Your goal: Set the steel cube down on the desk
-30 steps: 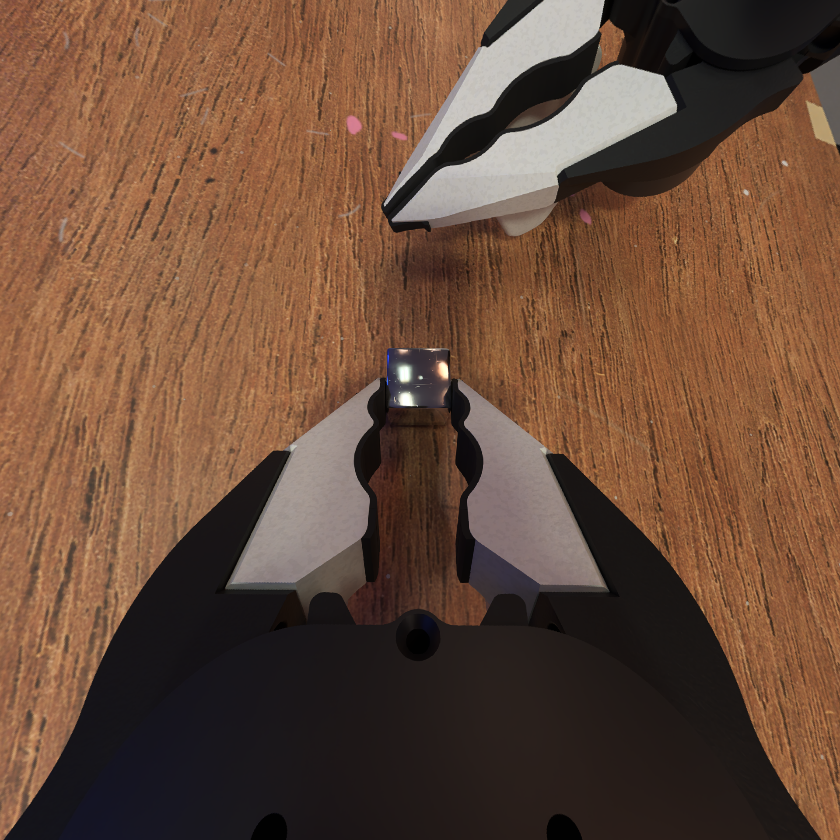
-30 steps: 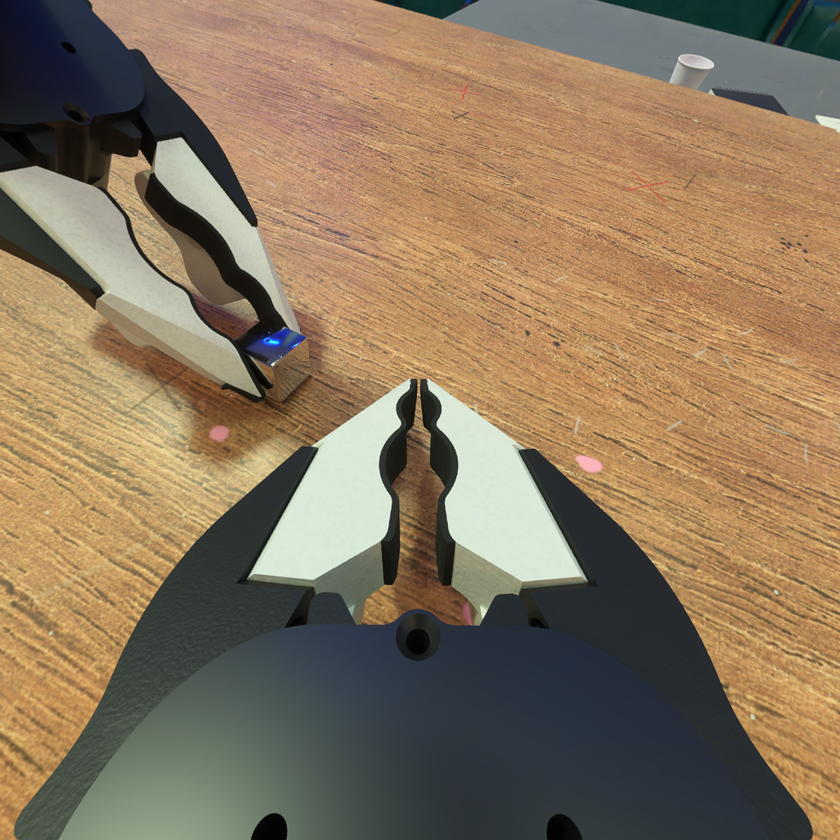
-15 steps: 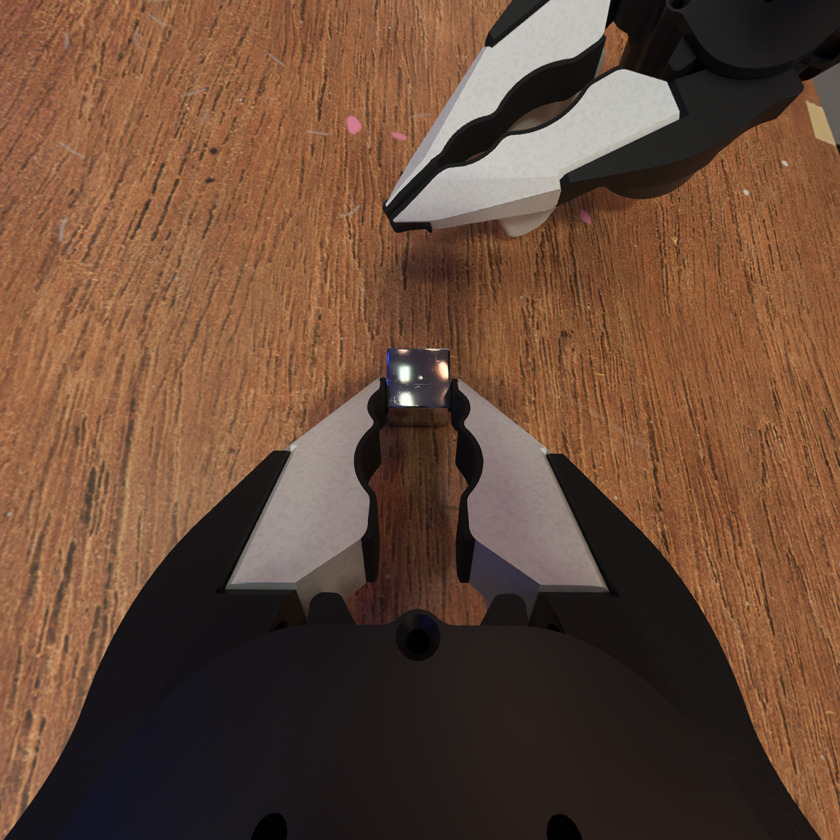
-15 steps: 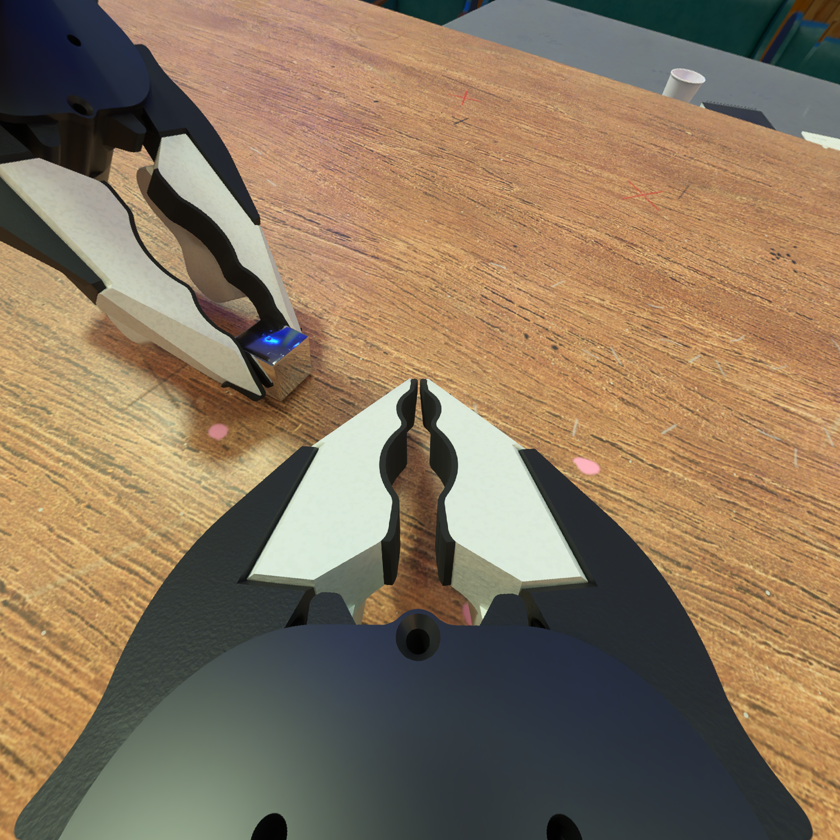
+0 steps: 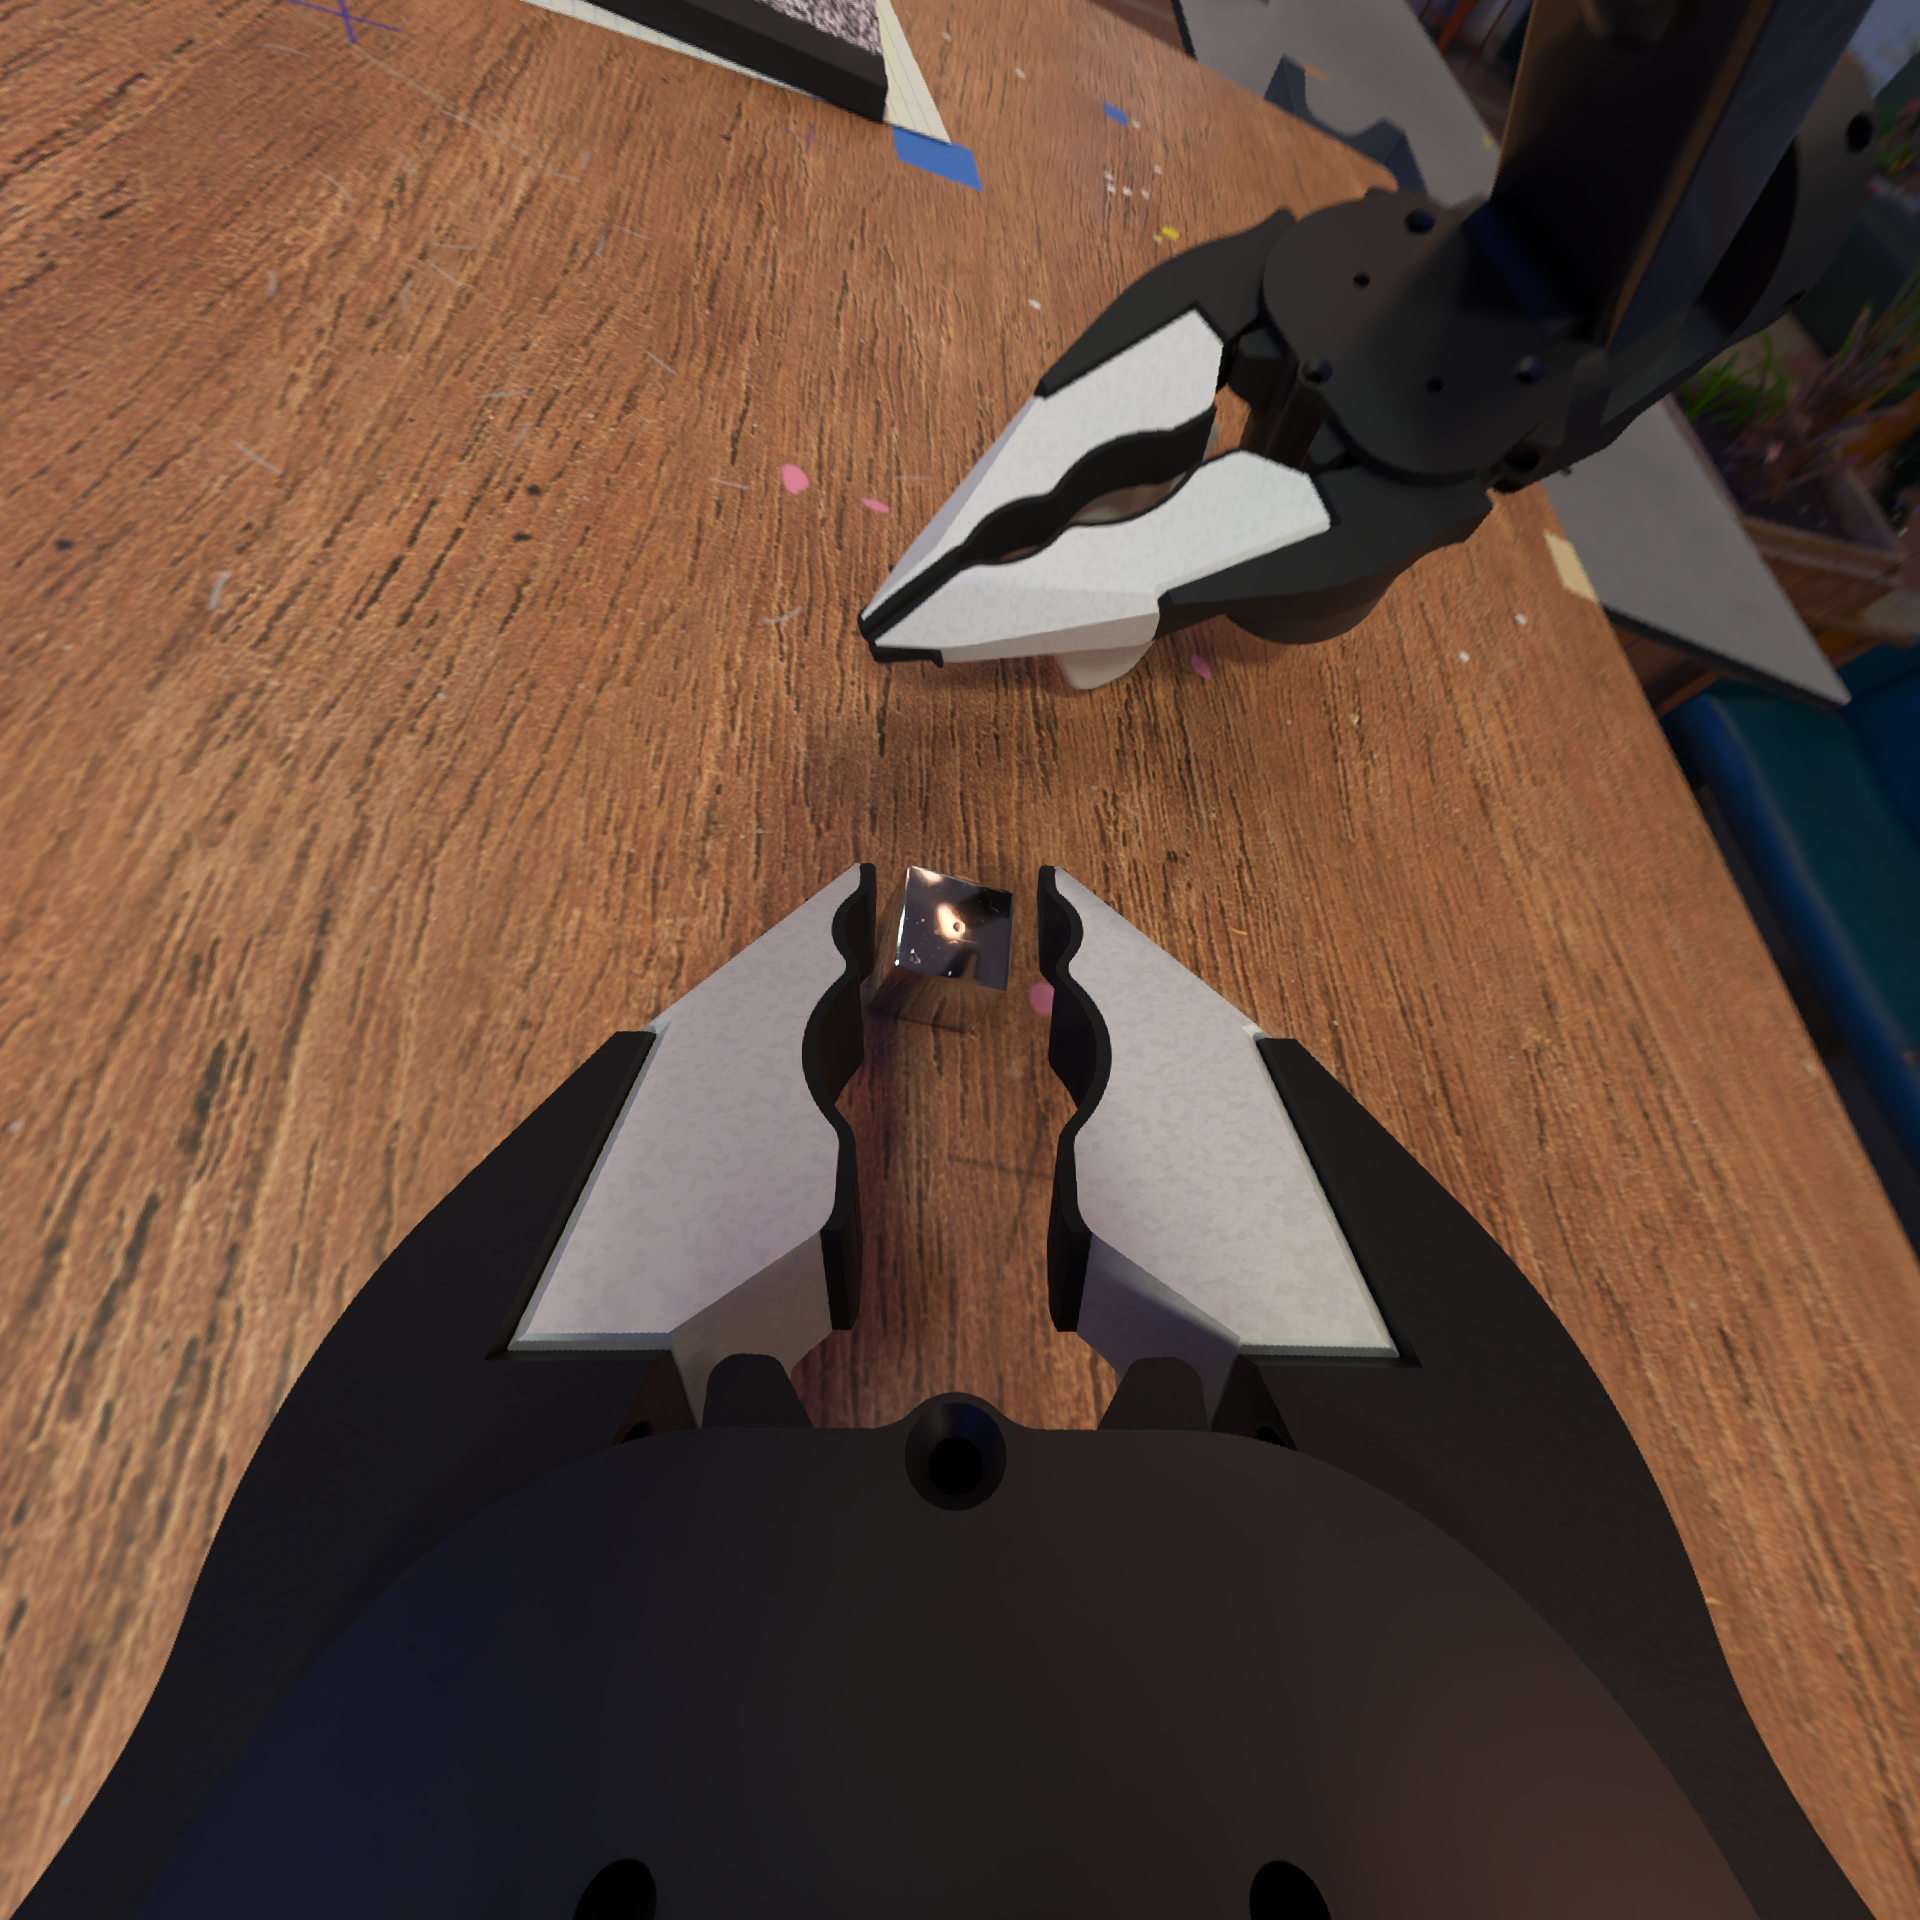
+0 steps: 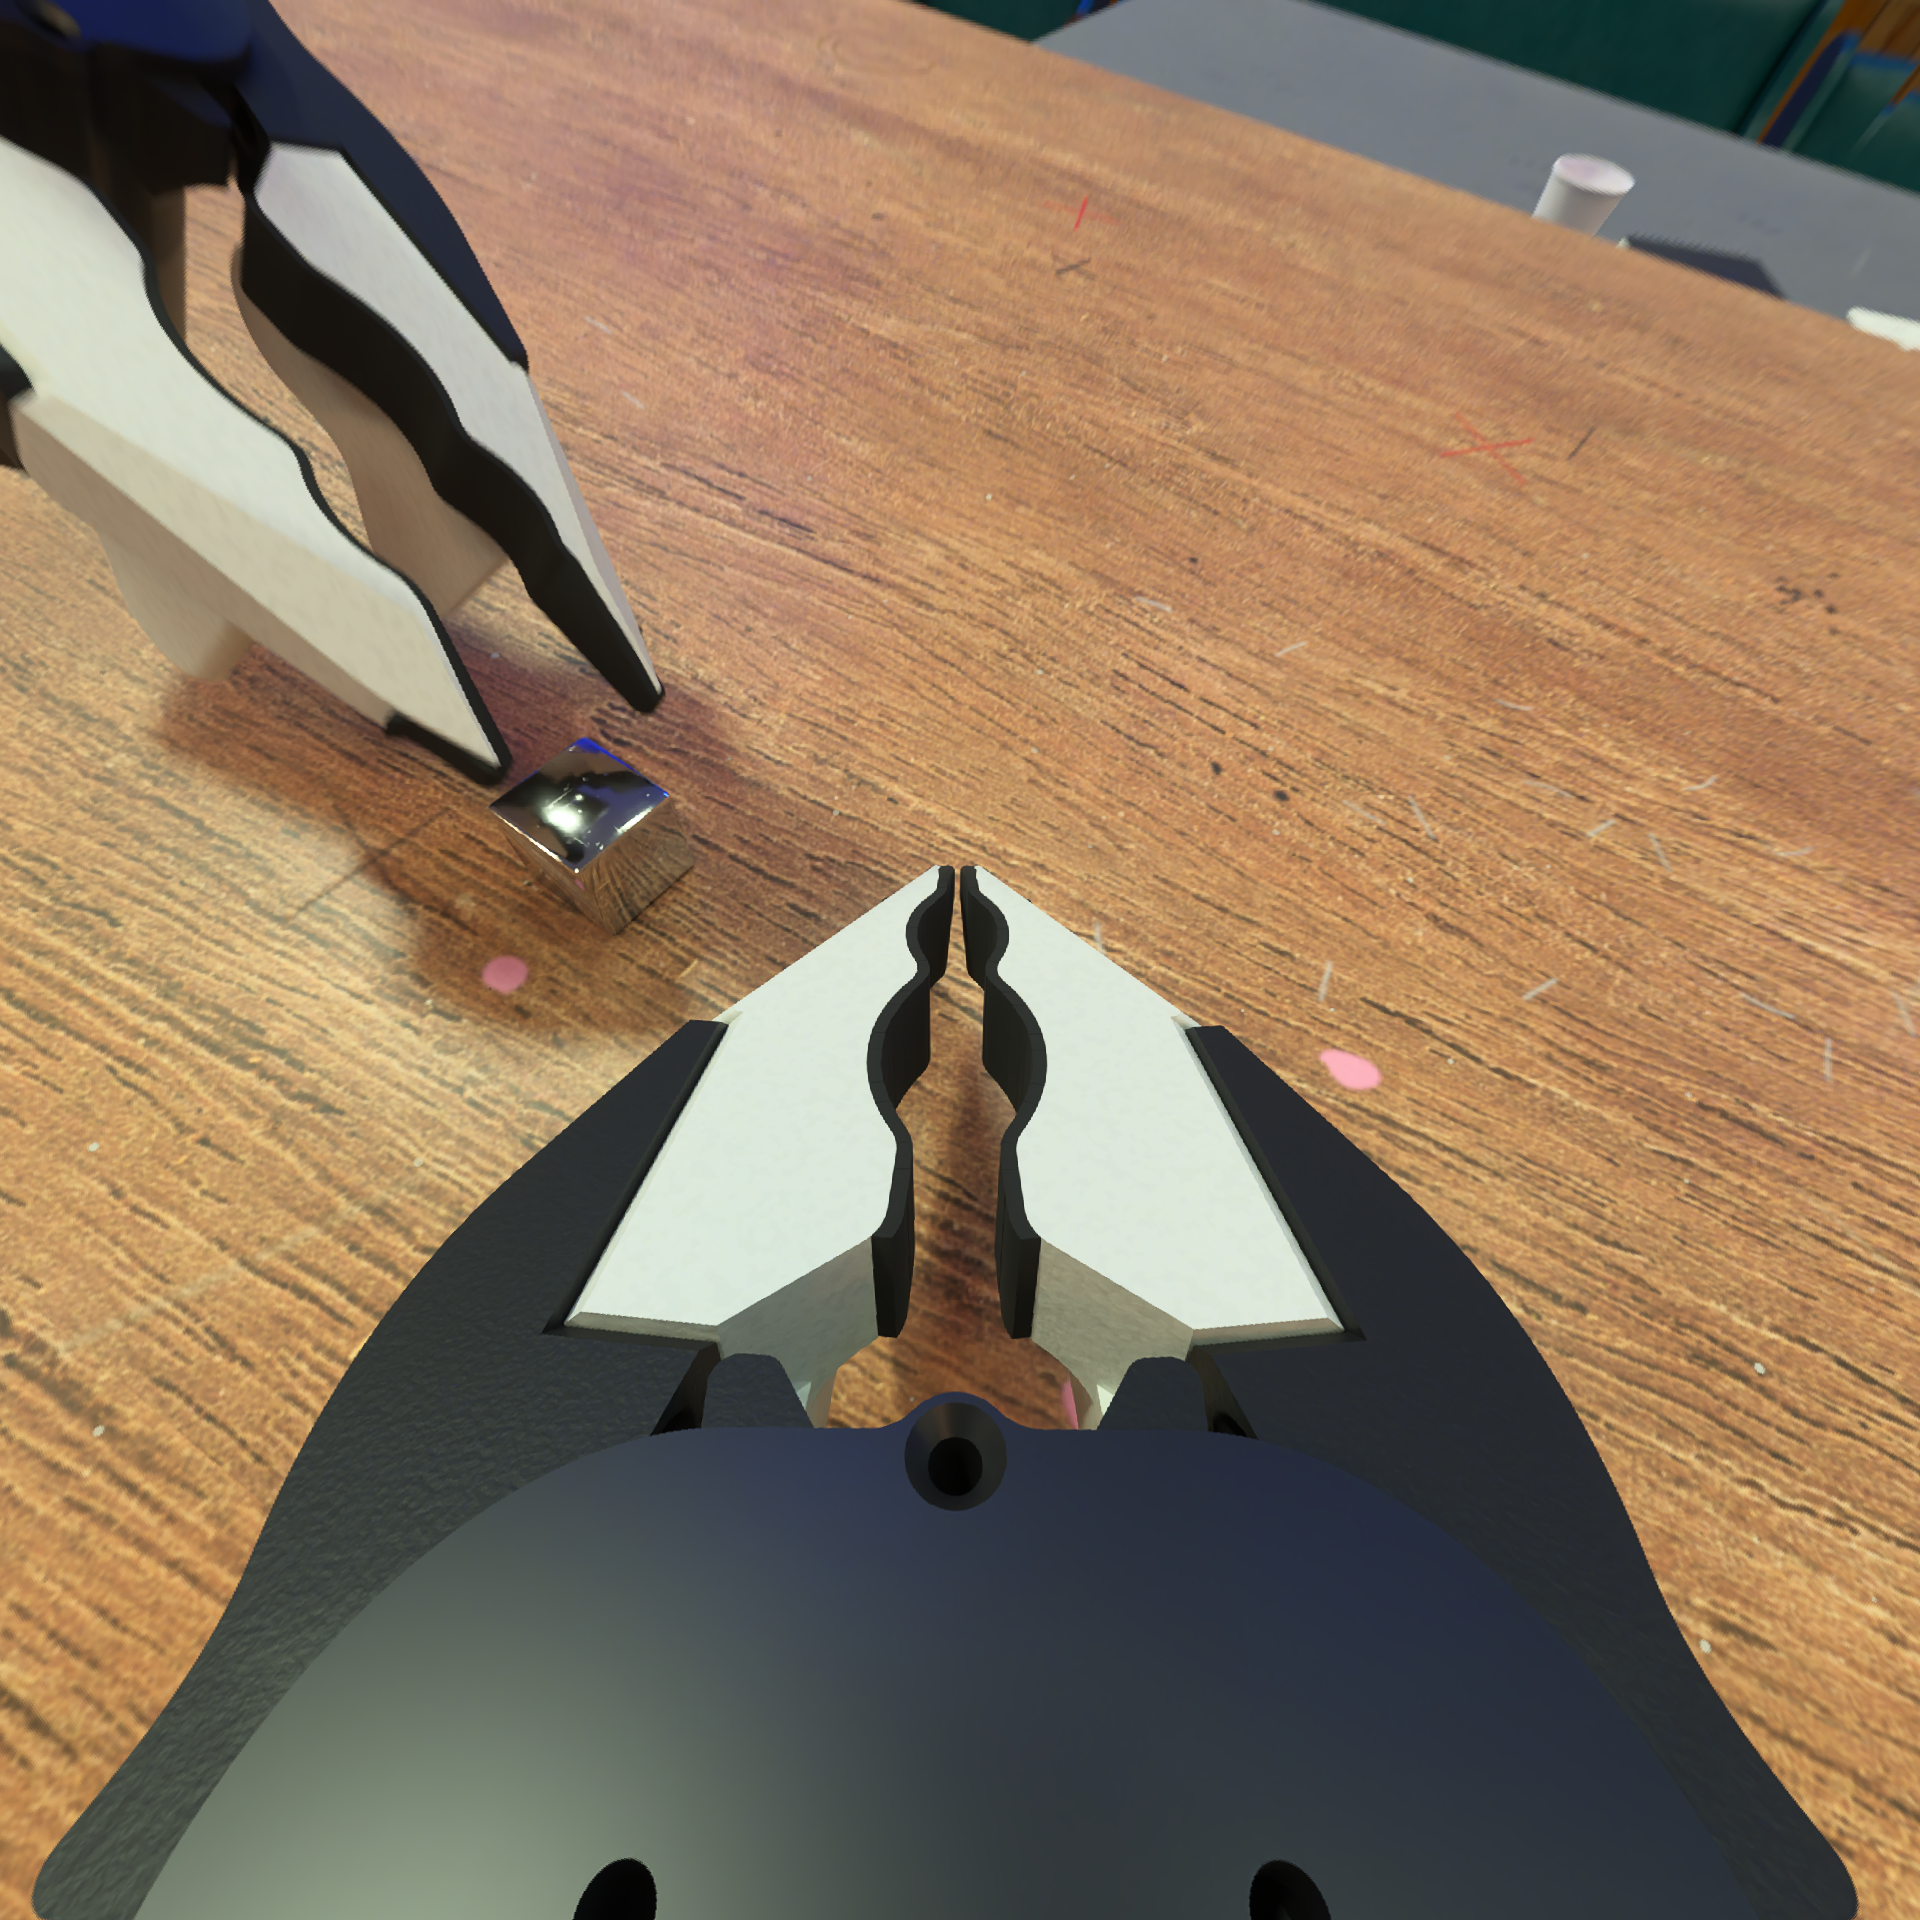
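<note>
The steel cube is small and mirror-bright. It rests on the wooden desk, turned a little askew. My left gripper is open, with the cube low between its fingertips, nearer the left finger and clear of the right one. In the right wrist view the cube sits on the desk just below and ahead of the left gripper, apart from both tips. My right gripper is shut and empty, to the right of the cube. It also shows in the left wrist view, beyond the cube.
A black-and-white pad and blue tape lie at the desk's far side. The desk edge runs down the right. Pink specks dot the wood. A white cup stands on a grey table beyond.
My left gripper has opened and risen, letting go of the cube. The cube now lies on the desk, slightly rotated. The right gripper stays shut and has barely moved.
</note>
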Controlling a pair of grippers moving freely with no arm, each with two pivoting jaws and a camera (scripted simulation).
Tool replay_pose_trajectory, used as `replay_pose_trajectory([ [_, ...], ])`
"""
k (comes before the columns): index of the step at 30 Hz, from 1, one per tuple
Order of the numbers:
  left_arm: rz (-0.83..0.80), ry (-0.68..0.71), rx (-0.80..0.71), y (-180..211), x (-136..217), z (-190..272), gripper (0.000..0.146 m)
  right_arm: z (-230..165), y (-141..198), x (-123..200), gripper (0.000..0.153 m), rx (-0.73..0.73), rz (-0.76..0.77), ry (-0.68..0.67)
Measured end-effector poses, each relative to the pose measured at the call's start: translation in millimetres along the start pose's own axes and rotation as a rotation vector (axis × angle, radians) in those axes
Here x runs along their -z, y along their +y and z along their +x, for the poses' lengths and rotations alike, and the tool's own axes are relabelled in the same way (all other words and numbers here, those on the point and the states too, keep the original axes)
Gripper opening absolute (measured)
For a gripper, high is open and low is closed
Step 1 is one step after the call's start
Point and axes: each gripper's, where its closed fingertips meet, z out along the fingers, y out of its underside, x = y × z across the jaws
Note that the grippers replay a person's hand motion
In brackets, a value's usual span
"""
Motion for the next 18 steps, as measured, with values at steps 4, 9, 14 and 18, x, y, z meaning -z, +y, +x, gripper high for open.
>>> replay_pose_trajectory([
  [4, 0.007, -0.069, 0.012, -1, 14, -10, 0.032, -2, 4, -4, 0.001, 0.008, -0.047, -0.013],
  [9, -0.034, -0.117, 0.021, 8, 18, -12, 0.032, 0, -9, -6, 0.002, 0.093, -0.039, 0.046],
  [14, -0.078, -0.137, -0.002, 17, 15, -10, 0.033, 1, -10, -24, 0.010, 0.070, -0.111, 0.010],
  [18, -0.070, -0.190, -0.024, 19, 20, -13, 0.035, 3, -9, -34, 0.010, 0.037, -0.132, -0.019],
])
